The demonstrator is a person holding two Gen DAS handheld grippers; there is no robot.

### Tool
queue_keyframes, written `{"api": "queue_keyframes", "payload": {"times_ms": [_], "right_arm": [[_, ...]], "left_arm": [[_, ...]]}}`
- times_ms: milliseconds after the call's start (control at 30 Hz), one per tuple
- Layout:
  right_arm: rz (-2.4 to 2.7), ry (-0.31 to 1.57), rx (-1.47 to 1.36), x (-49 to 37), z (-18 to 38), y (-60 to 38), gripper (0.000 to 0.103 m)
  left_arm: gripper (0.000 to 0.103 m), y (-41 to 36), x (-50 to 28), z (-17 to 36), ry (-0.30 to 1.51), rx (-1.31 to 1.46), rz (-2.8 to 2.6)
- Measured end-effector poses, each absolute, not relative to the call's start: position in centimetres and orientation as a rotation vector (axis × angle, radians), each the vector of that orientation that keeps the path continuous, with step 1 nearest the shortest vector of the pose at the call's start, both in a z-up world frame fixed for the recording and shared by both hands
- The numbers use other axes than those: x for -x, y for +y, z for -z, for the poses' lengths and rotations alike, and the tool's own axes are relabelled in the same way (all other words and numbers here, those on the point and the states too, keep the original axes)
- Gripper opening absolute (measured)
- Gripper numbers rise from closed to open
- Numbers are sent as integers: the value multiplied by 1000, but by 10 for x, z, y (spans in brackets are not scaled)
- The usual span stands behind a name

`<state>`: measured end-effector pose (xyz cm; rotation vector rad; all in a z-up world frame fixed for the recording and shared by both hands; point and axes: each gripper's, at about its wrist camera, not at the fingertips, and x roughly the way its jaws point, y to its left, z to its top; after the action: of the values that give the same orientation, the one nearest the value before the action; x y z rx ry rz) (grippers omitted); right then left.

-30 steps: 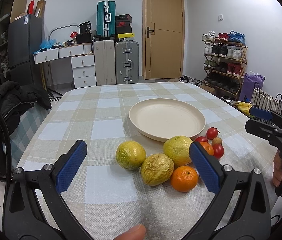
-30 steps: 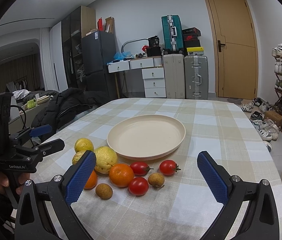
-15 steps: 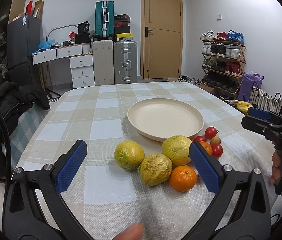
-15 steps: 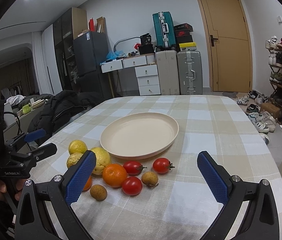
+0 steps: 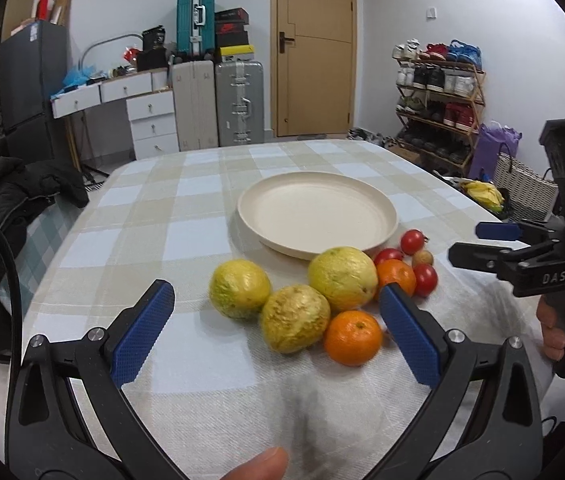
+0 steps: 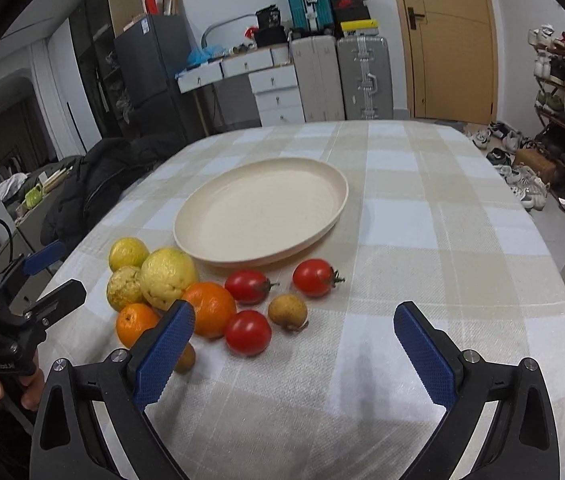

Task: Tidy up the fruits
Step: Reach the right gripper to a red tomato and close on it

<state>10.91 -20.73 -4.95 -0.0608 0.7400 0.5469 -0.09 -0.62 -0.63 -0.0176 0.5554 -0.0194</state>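
Fruit (image 5: 294, 318) is sitting at six o'clock of the plate (image 5: 378, 236). Left gripper (image 5: 278, 330) and right gripper (image 6: 294, 338) are both hanging spread wide, the right one's body reading "DAS".

Beyond the checked tablecloth (image 5: 186, 240), a wooden door (image 5: 314, 48) stands beside two upright suitcases (image 5: 218, 104) with a teal case (image 5: 195, 20) stacked above, white drawers (image 5: 150, 120) to their left, a shoe rack (image 5: 438, 96) at right, and a dark jacket (image 5: 14, 192) draped at left.

cream plate (image 6: 202, 236), checked tablecloth (image 6: 422, 216), red tomatoes (image 6: 313, 277)
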Motion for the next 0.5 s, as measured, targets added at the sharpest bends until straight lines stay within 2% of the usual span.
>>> {"api": "queue_keyframes", "payload": {"times_ms": [33, 133, 300, 433, 500], "right_arm": [[-550, 754, 73, -109, 51, -205, 97], [-565, 798, 90, -110, 59, -200, 81], [-613, 856, 103, -111, 71, -192, 77], [-646, 880, 120, -110, 75, -185, 64], [-660, 897, 125, -110, 79, -181, 62]], "left_arm": [[102, -8, 0, 7, 567, 14, 31], [102, -14, -2, 11, 602, 0, 62], [101, -28, -7, 16, 651, -34, 102], [99, -33, -10, 19, 674, -38, 125], [93, -33, -12, 22, 690, -35, 141]]}}
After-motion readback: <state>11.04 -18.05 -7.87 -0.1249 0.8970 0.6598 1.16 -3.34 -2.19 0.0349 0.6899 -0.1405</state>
